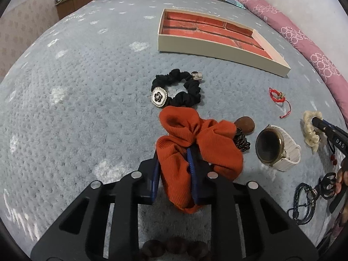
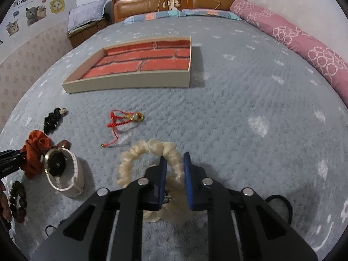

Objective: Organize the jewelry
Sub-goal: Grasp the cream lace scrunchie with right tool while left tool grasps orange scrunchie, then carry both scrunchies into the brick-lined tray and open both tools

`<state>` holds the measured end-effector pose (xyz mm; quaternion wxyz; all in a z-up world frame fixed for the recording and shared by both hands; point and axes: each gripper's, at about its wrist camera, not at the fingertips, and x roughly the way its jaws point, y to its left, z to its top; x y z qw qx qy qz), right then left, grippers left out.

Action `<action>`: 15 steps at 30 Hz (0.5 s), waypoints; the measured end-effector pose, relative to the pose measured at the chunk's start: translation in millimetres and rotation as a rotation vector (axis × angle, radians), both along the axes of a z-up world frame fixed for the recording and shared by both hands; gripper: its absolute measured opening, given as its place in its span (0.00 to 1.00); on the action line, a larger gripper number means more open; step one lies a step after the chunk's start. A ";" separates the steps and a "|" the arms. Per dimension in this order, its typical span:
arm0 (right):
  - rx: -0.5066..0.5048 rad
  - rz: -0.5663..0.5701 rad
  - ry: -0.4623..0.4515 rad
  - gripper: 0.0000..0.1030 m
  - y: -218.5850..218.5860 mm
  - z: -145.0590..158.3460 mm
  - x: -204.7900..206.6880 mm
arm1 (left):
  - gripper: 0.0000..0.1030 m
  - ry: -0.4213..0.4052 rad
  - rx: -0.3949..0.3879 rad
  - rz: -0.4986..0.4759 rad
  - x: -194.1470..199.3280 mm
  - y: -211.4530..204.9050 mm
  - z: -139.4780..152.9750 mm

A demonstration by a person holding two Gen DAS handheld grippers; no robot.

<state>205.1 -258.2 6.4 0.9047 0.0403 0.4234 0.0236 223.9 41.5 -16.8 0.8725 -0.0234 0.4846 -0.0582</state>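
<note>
2 grippers work over the grey bedspread. Left gripper: fingers closed onto the orange scrunchie, which bunches between the blue pads. Right gripper: fingers closed around 1 side of the cream scrunchie. Beige tray with brick-pattern lining lies farther up the bed, apart from both. Black scrunchie, red cord bracelet and white-strap watch rest on the bedspread between grippers and tray.
</note>
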 end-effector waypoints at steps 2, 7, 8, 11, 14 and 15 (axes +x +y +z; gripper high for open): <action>0.003 0.002 -0.014 0.14 0.9 7.4 -2.7 | 0.20 -0.010 0.000 -0.001 -2.5 0.9 5.8; 0.022 0.013 -0.062 0.14 8.1 28.9 -9.1 | 0.20 -0.053 -0.008 -0.008 -11.0 0.6 30.7; 0.025 0.019 -0.074 0.14 11.5 35.3 -10.2 | 0.20 -0.067 -0.008 -0.012 -13.5 0.3 38.5; 0.032 0.035 -0.112 0.14 21.7 53.9 -12.9 | 0.20 -0.107 -0.007 -0.014 -17.3 0.3 56.7; 0.038 0.041 -0.143 0.14 31.2 71.9 -7.9 | 0.20 -0.126 -0.016 -0.014 -11.8 -0.3 73.0; 0.039 0.040 -0.151 0.14 33.4 76.6 -5.5 | 0.20 -0.132 -0.018 -0.014 -9.0 -0.8 78.1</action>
